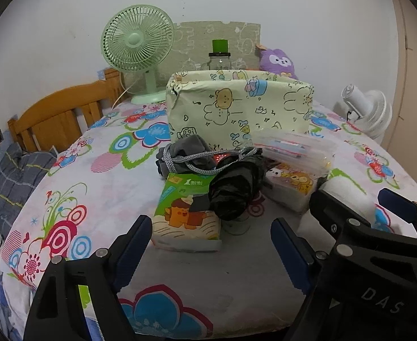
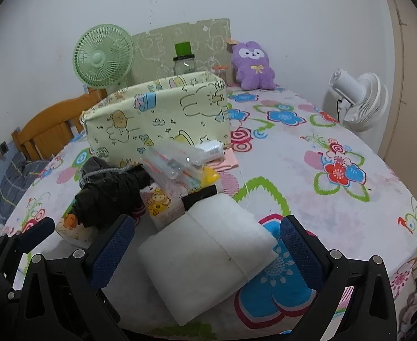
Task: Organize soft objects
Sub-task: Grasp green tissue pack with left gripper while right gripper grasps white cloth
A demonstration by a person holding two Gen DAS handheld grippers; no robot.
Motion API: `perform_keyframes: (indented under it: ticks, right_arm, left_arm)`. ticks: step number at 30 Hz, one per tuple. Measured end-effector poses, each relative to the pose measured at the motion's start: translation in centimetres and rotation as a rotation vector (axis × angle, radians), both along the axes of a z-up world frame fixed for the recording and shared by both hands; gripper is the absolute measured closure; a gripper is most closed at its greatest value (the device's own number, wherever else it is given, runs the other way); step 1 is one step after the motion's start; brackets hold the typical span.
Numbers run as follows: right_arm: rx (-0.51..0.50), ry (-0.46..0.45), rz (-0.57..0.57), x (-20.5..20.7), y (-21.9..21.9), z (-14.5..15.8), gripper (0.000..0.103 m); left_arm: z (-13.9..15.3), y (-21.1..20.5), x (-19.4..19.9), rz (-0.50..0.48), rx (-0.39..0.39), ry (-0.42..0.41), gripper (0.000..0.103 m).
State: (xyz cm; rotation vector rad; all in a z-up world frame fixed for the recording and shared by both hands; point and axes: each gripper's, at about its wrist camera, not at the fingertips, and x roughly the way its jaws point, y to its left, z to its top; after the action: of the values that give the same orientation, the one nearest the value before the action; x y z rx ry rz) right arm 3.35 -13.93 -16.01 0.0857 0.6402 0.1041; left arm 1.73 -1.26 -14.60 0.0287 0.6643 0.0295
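A pale yellow cartoon-print fabric box [image 1: 237, 108] stands on the floral table, also in the right wrist view [image 2: 157, 116]. In front of it lies a pile: a green tissue pack [image 1: 185, 216], a black folded umbrella [image 1: 234, 190], a grey cloth with cord [image 1: 185, 153], a clear plastic pouch [image 1: 291, 150] and a bear-print tissue pack [image 1: 293, 187]. A white foam pad [image 2: 205, 253] lies nearest. My left gripper [image 1: 208, 253] is open just short of the green pack. My right gripper [image 2: 208, 253] is open with its fingers either side of the foam pad.
A green fan [image 1: 137, 48], a glass jar with a green lid [image 1: 220, 56] and a purple plush [image 2: 254, 65] stand at the back. A white fan [image 2: 356, 99] is at the right edge. A wooden bed frame [image 1: 58, 113] is on the left.
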Motion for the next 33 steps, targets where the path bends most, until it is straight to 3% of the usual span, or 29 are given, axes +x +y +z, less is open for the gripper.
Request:
perform_keyframes:
  ticks: [7, 10, 21, 27, 33]
  right_arm:
    - [-0.002, 0.042, 0.001, 0.7, 0.3, -1.0, 0.004]
    - [0.006, 0.059, 0.003, 1.0, 0.4, -1.4, 0.011]
    - [-0.021, 0.047, 0.05, 0.3, 2.1, -0.8, 0.067]
    - [-0.007, 0.029, 0.058, -0.4, 2.5, 0.4, 0.075]
    - [-0.013, -0.014, 0.073, -0.8, 3.8, 1.8, 0.076]
  left_arm:
    - [-0.6, -0.6, 0.3, 0.017, 0.071, -0.006, 0.017]
    - [-0.7, -0.7, 0.4, 0.018, 0.082, -0.003, 0.017]
    - [-0.7, -0.9, 0.4, 0.004, 0.086, 0.007, 0.016]
    - [0.2, 0.2, 0.1, 0.027, 0.034, 0.014, 0.015]
    - [0.8, 1.1, -0.1, 0.024, -0.009, 0.01, 0.014]
